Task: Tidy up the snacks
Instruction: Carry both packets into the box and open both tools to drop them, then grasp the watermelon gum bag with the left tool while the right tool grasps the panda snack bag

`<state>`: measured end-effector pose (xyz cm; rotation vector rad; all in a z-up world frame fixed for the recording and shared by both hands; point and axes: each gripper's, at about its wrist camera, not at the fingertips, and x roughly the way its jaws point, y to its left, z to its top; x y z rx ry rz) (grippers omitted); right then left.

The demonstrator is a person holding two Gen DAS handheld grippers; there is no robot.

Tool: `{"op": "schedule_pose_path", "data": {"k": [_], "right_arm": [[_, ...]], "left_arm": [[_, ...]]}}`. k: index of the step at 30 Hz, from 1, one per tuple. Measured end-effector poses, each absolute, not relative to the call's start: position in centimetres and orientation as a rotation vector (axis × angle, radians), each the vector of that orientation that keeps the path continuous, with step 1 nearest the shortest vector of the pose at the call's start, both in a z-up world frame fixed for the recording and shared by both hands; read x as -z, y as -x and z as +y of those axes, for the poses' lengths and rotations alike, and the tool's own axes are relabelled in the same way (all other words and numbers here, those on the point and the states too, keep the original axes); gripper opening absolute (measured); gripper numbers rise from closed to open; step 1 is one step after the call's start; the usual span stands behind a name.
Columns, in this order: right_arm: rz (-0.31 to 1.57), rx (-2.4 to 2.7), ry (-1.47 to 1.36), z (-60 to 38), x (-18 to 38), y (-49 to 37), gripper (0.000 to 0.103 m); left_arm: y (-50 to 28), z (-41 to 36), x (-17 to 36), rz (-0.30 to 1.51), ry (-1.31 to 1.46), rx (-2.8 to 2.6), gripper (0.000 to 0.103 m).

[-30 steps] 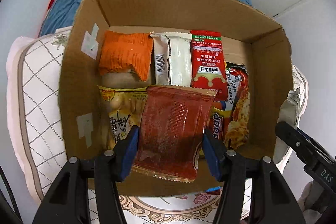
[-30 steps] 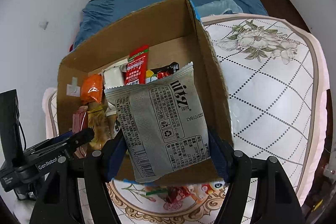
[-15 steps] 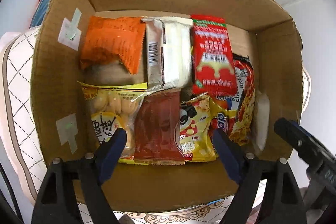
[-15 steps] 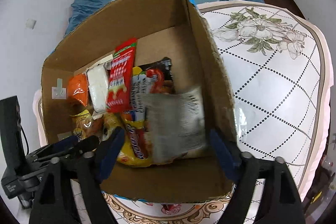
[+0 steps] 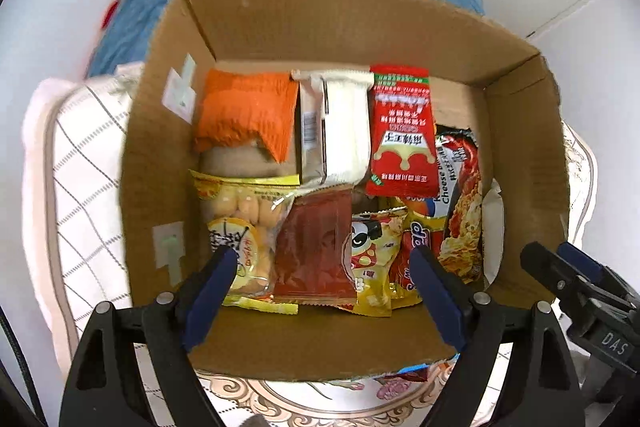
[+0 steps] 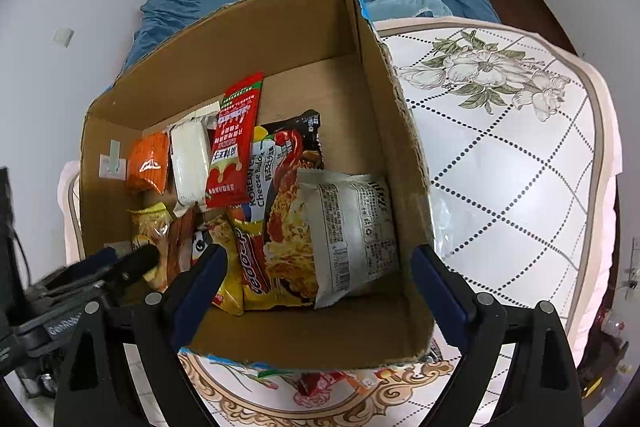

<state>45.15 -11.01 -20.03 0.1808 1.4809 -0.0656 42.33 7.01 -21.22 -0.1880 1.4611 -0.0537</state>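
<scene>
both pairs of jaws stand wide and hold nothing. the left gripper (image 5: pixel 320 283) hovers over the near-left part of the cardboard box (image 5: pixel 360 27), and straight ahead between its jaws lies the dark red snack packet (image 5: pixel 316 251), flat on the heap, long axis running away from the jaws. the right gripper (image 6: pixel 316 287) hovers over the near-right part of the same box, and just ahead of it the grey printed packet (image 6: pixel 352 231) leans on the korean cheese noodle pack (image 6: pixel 288 211), close to the right wall, long axis also pointing away. farther in sit the orange packet (image 5: pixel 248 111), a white wrapped bar (image 5: pixel 340 123) and a red sachet (image 5: pixel 402 131) in a row along the far wall. so the snacks seen here are already inside the box. more wrappers seem to peek from under the box's near edge on the flowered tabletop (image 6: pixel 500 131), though they are too hidden to name; the right gripper looks nearer to them.
</scene>
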Motion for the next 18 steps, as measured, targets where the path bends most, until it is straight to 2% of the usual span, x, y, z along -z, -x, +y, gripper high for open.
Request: {"op": "schedule_pose_path", "data": {"k": [5,18], "right_arm": [[1.438,0.073,-0.100,-10.4,18.8,-43.7,0.099],[1.247,0.095,0.029,-9.3,12.9,-38.3,0.099]], "left_arm": [[-40.5,6.4,18.5,1.377,0.113,0.027,0.088],[-34.4,5.9,13.3,1.203,0.071,0.013,0.088]]}}
